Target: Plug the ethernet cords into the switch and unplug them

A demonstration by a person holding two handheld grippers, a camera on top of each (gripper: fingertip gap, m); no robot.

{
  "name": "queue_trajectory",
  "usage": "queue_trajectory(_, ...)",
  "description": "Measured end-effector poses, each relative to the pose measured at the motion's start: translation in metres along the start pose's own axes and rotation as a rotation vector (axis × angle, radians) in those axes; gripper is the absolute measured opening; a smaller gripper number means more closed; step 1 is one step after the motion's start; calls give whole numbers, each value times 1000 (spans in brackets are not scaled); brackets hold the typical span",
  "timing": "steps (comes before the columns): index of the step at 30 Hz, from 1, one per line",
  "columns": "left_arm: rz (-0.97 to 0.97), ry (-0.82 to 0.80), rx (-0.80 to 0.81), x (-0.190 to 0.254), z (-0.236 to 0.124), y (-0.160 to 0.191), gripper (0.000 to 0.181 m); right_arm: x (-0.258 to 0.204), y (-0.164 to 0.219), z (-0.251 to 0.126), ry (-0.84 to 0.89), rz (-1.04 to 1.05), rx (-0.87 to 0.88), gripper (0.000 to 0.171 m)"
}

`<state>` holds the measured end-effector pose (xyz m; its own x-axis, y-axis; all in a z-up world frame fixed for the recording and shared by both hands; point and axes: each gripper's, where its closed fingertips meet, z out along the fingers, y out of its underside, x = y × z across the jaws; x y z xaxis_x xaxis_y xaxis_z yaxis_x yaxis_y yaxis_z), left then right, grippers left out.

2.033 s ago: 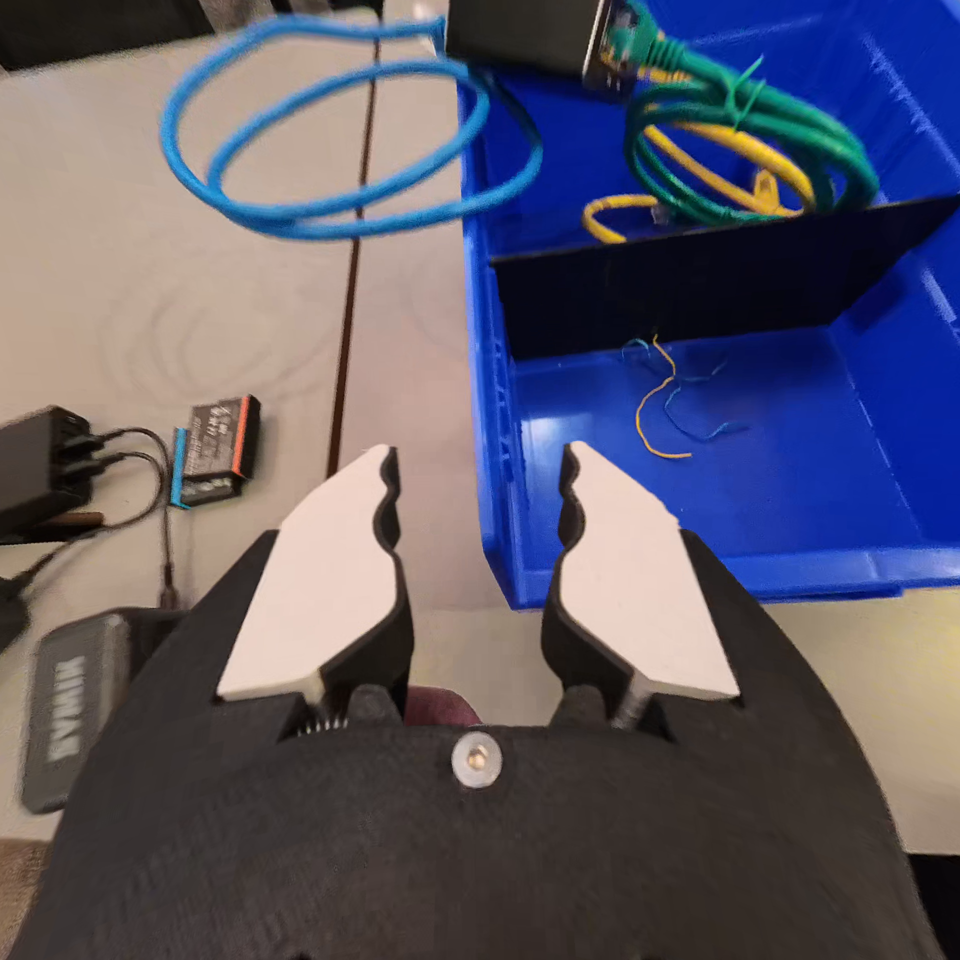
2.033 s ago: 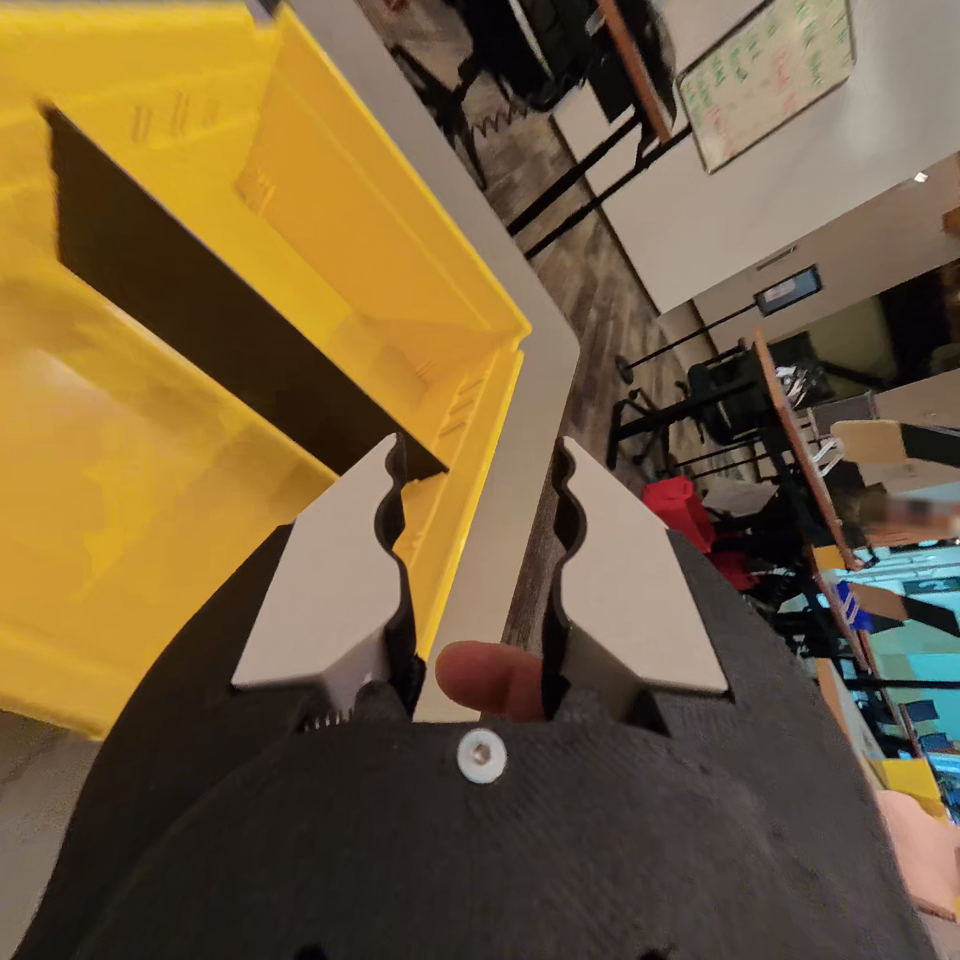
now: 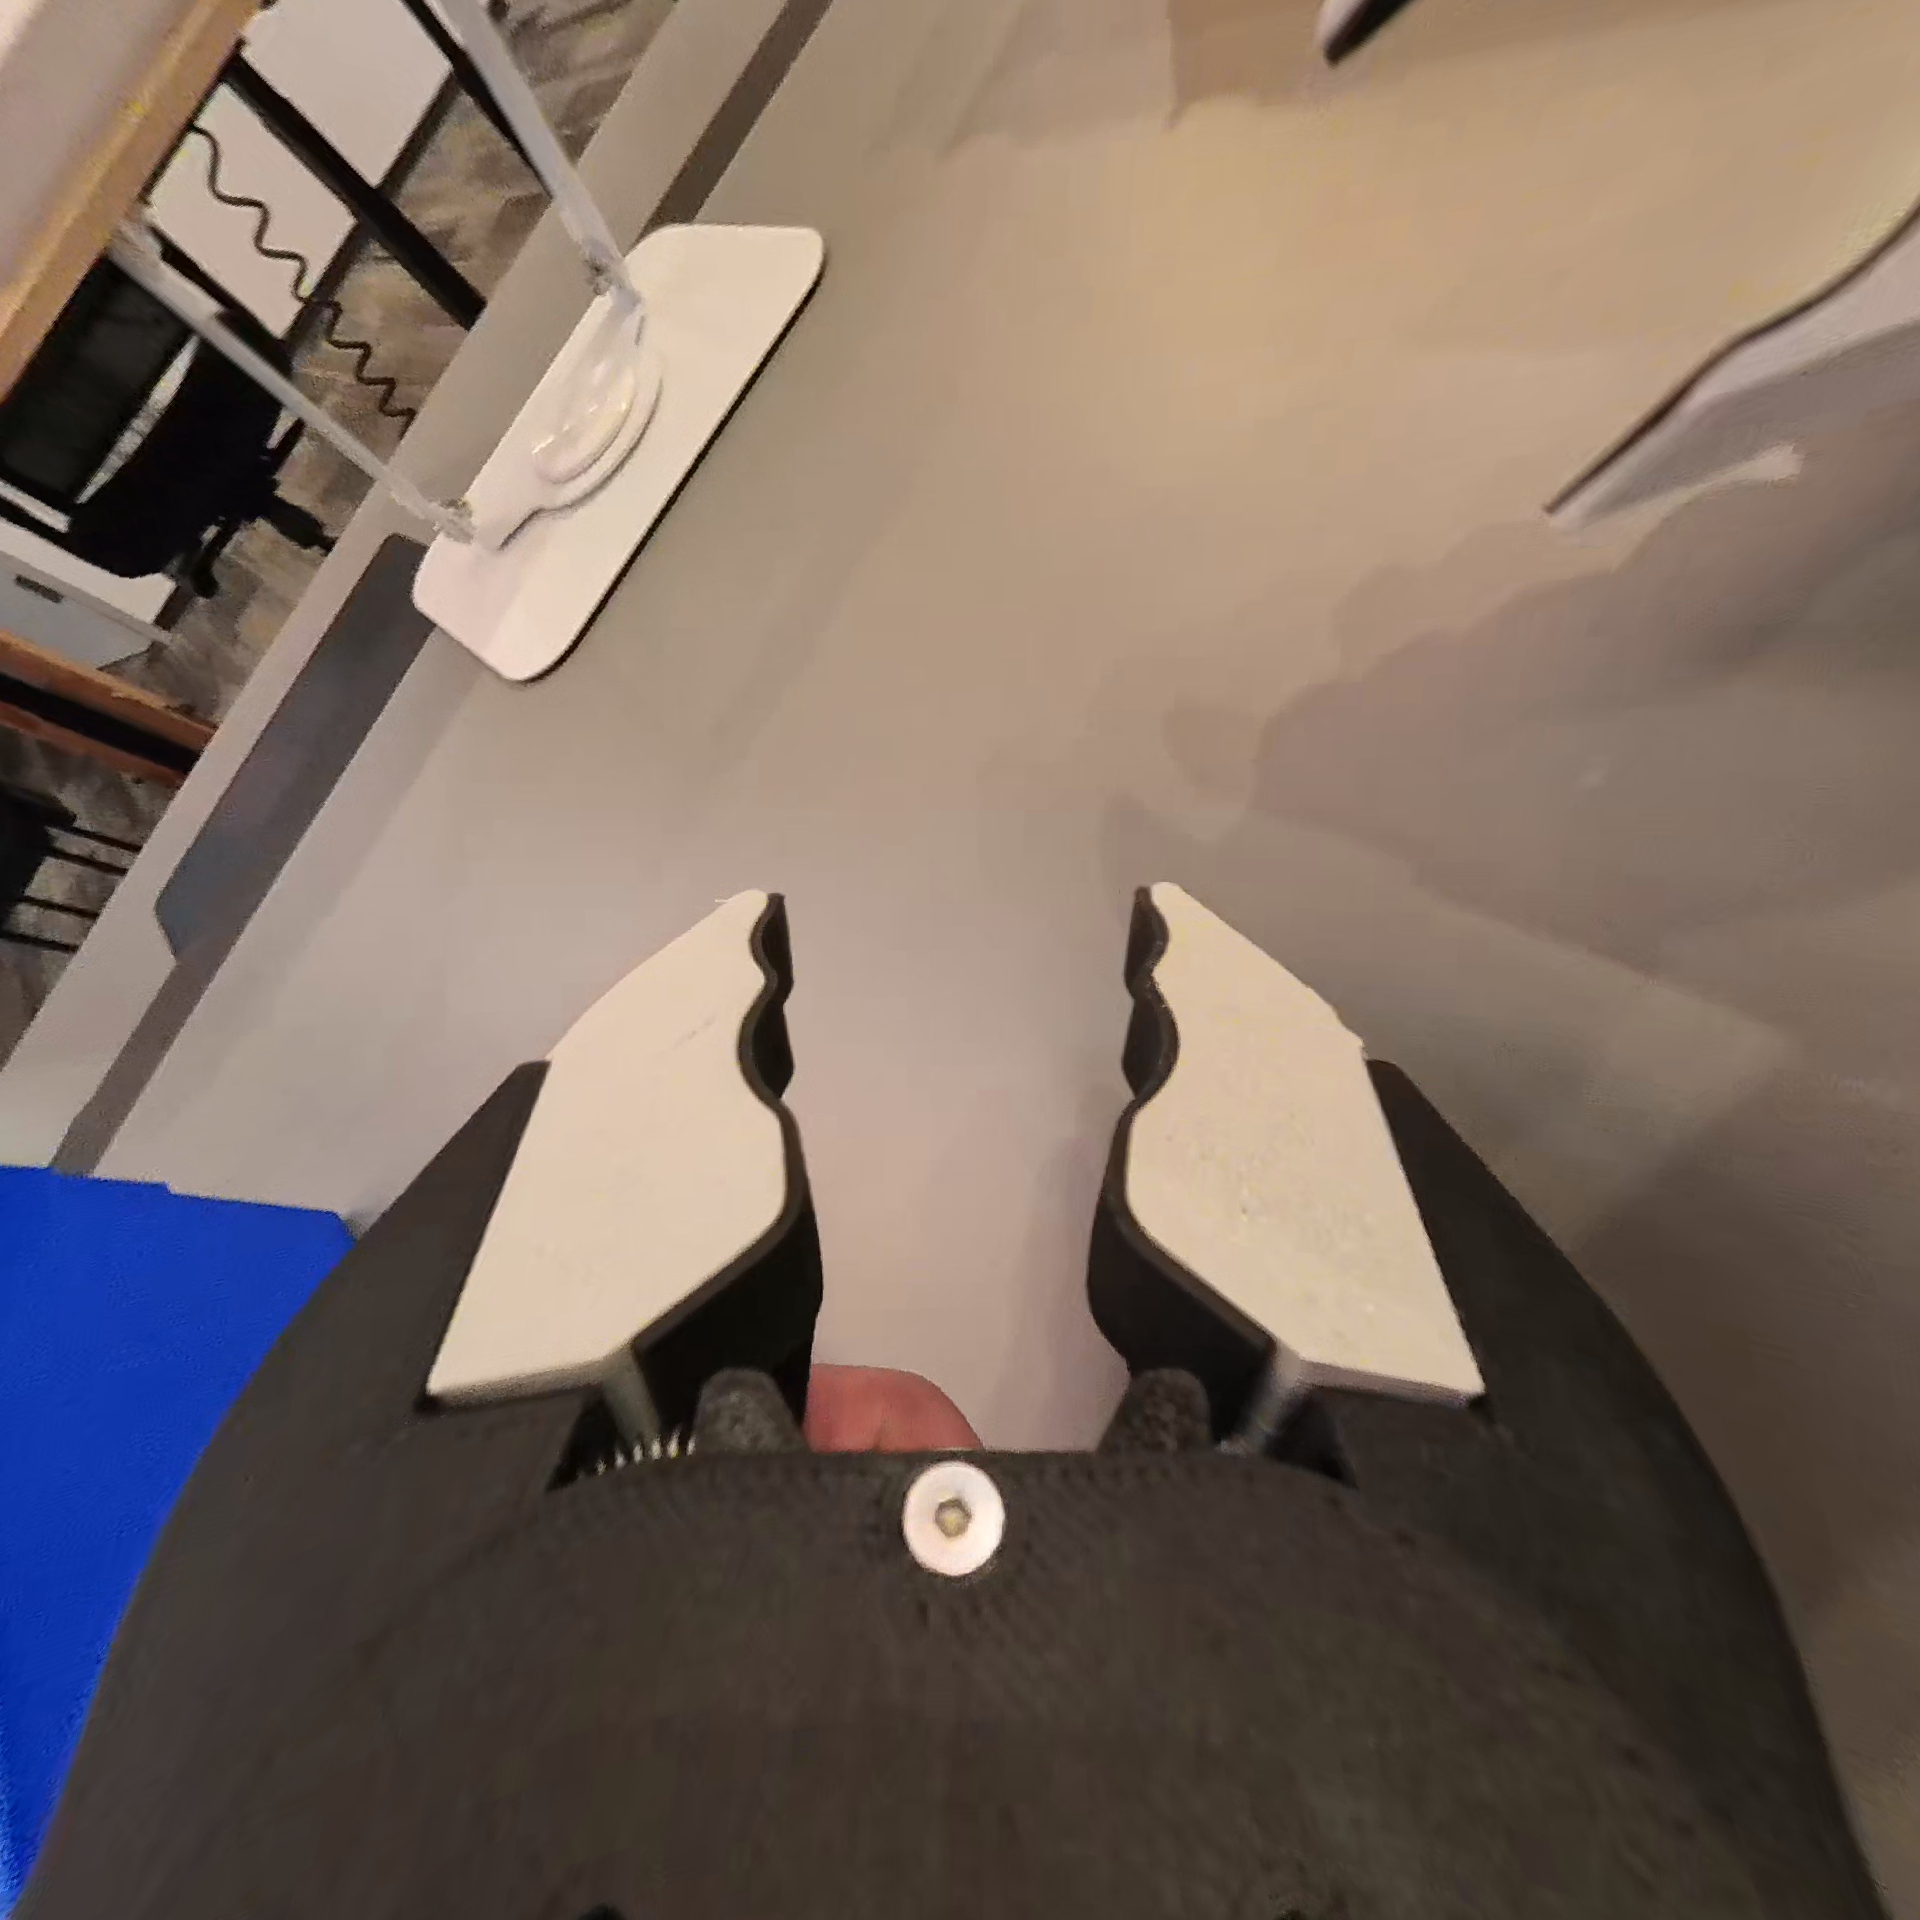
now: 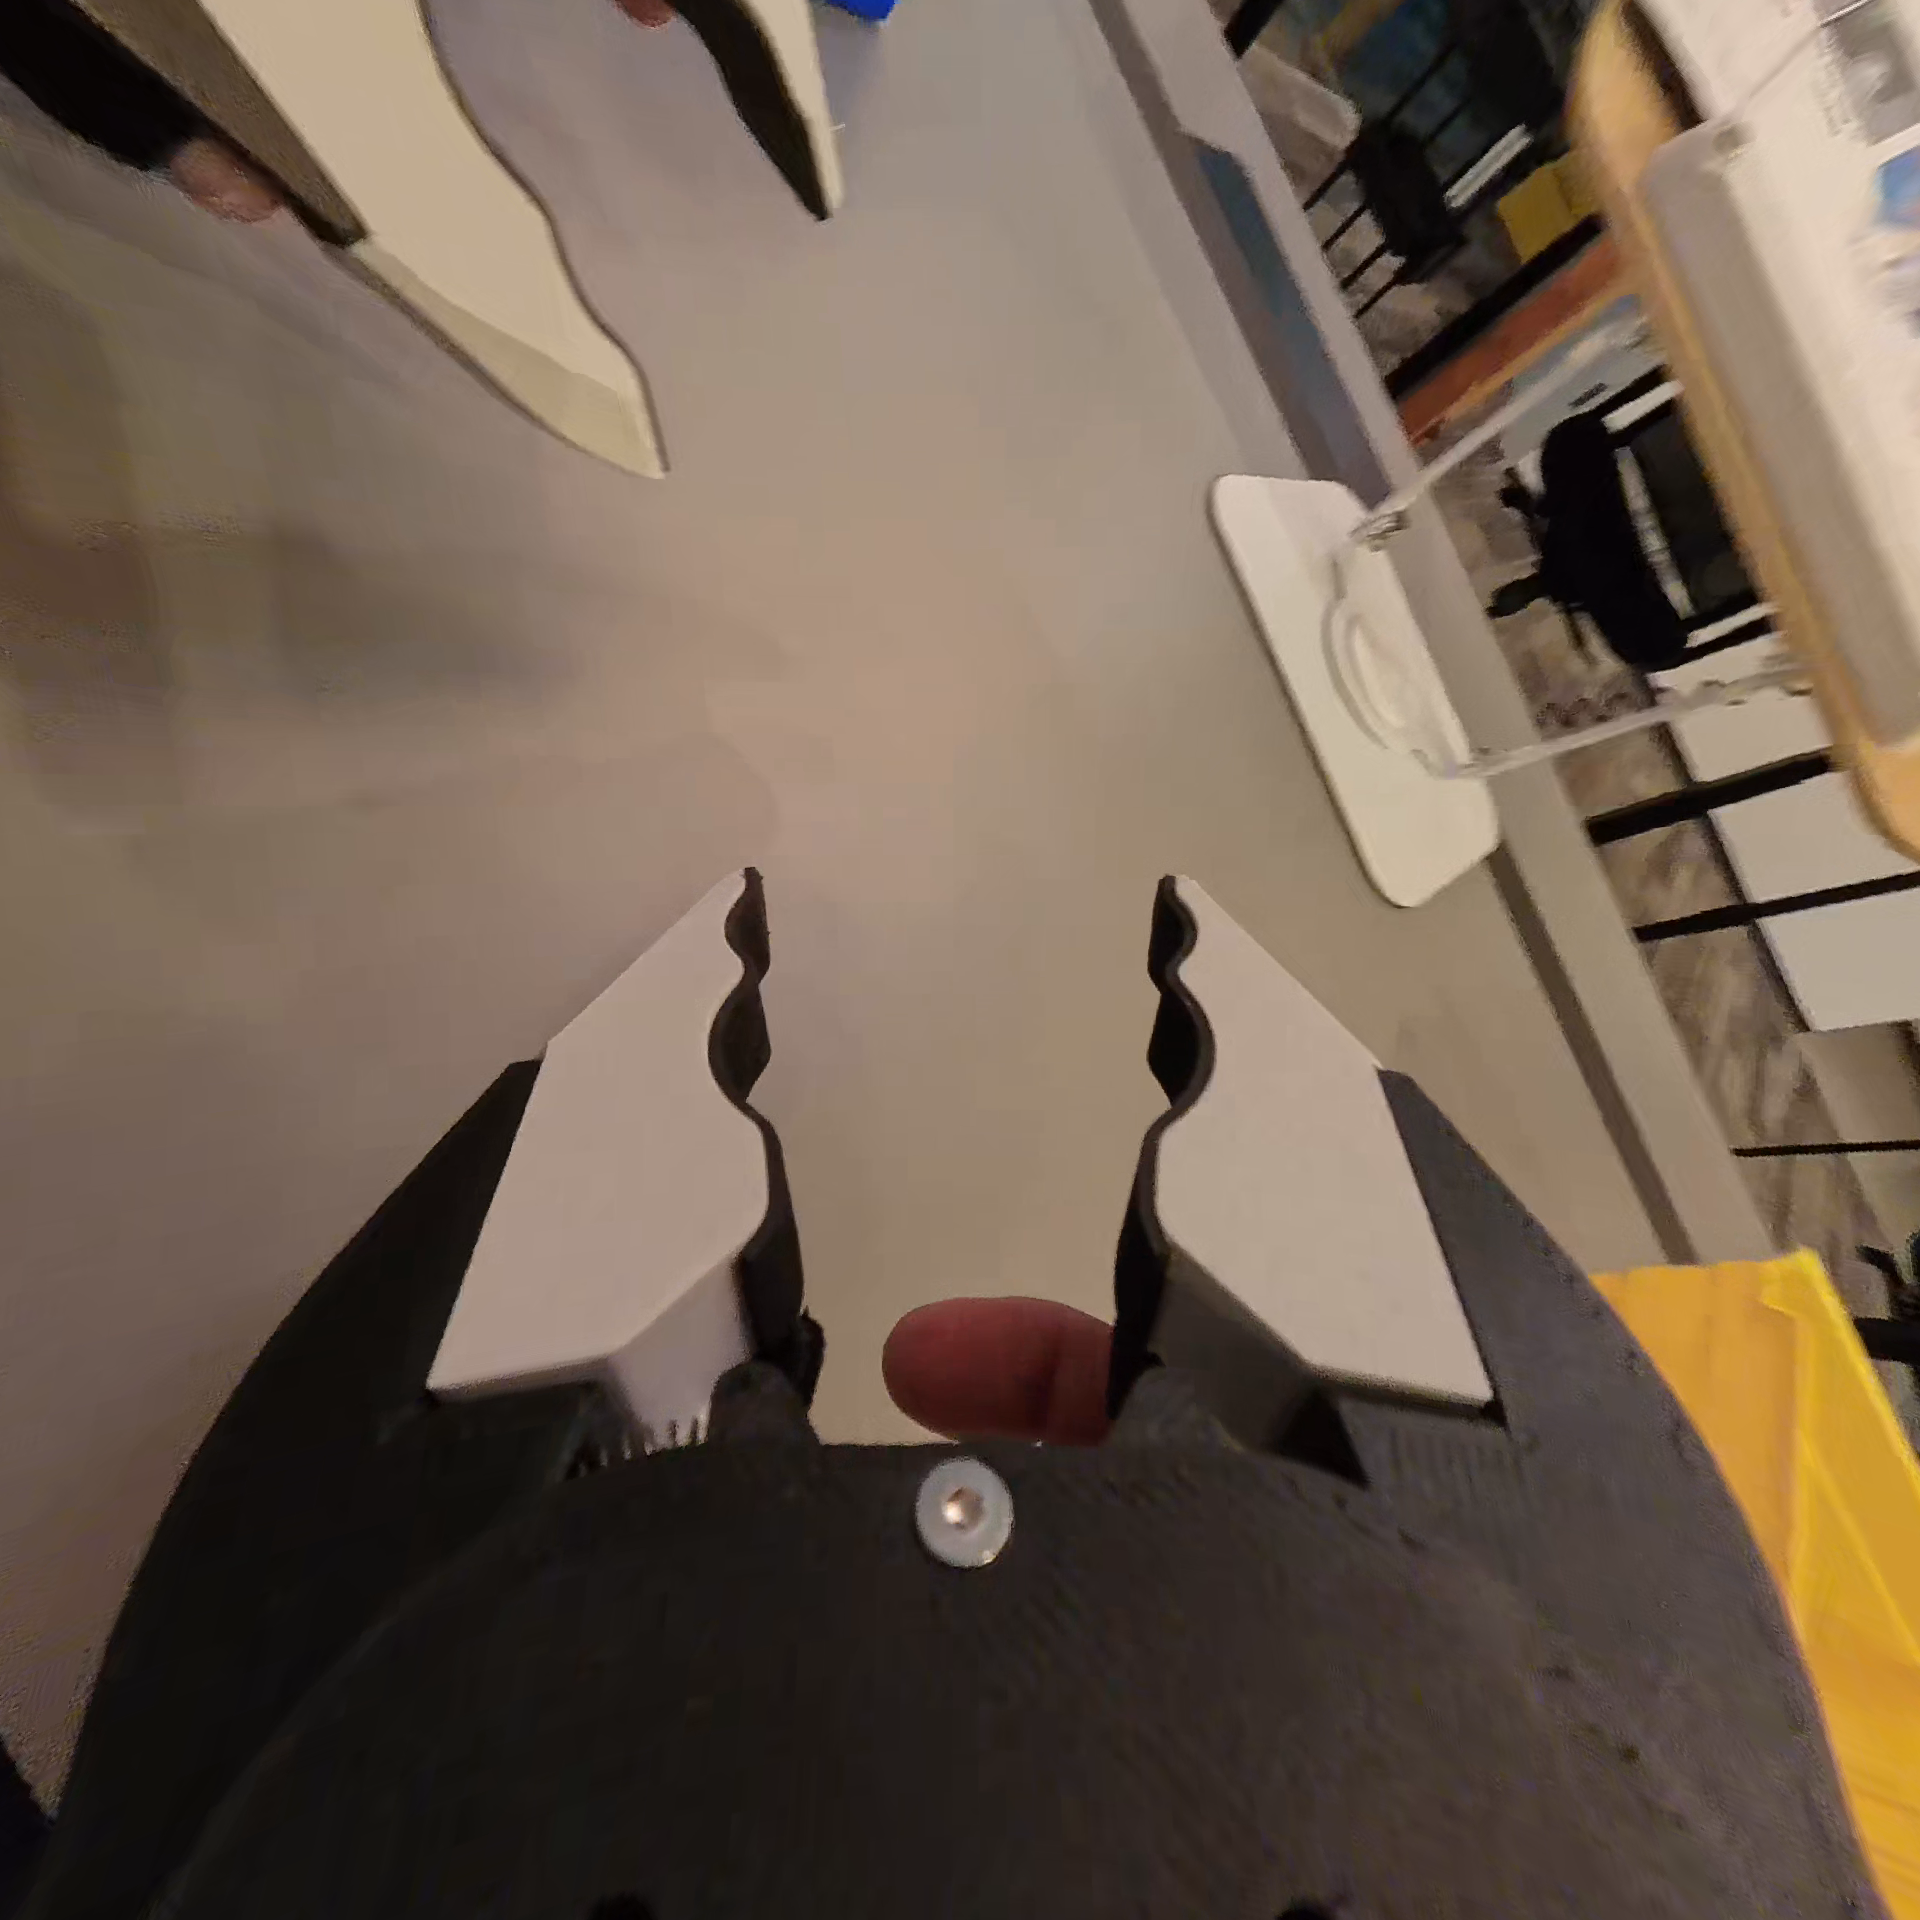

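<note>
Currently both empty: left gripper (image 3: 956, 914) and right gripper (image 4: 956, 883) jaws apart over bare grey surface (image 3: 1039, 623). Switch and ethernet cords out of frame; risk is reaching blind and grabbing the wrong thing.

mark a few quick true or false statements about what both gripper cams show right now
1. The left gripper is open with nothing between its fingers. True.
2. An ethernet cord is clamped in the right gripper. False: it is open and empty, and no cord shows in either view.
3. A white flat stand base sits on the grey table near its edge. True.
4. The blue bin lies straight ahead of the left gripper. False: only a corner of it shows at the lower left of the left wrist view.
5. A yellow bin shows at the lower right of the right wrist view. True.
</note>
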<state>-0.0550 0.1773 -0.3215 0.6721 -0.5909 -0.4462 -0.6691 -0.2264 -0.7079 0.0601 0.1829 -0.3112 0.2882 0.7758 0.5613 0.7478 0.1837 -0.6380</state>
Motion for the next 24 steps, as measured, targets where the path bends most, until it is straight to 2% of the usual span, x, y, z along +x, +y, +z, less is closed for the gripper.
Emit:
queue_trajectory(3, -16, -1, 11, 5, -7, -4, 61, 11, -7, -11, 29, 47, 61, 68)
queue_trajectory(6, 11, 15, 0, 16, -9, 2, 61, 19, -4, -15, 85, -45, 48, 68)
queue_trajectory(10, -1, 26, -15, 22, -10, 7, 61, 22, -1, -18, 90, 6, 48, 68)
queue_trajectory(18, -40, 59, 70, 16, -4, -21, 61, -6, 1, -41, 3, 109, 85, 67)
queue_trajectory(21, -48, 81, 90, 12, 10, -32, 61, 6, 6, -42, -6, 202, 140, 64)
queue_trajectory(24, -77, 85, 106, 2, 22, -45, 61, 24, 16, -36, 6, 175, 130, 62)
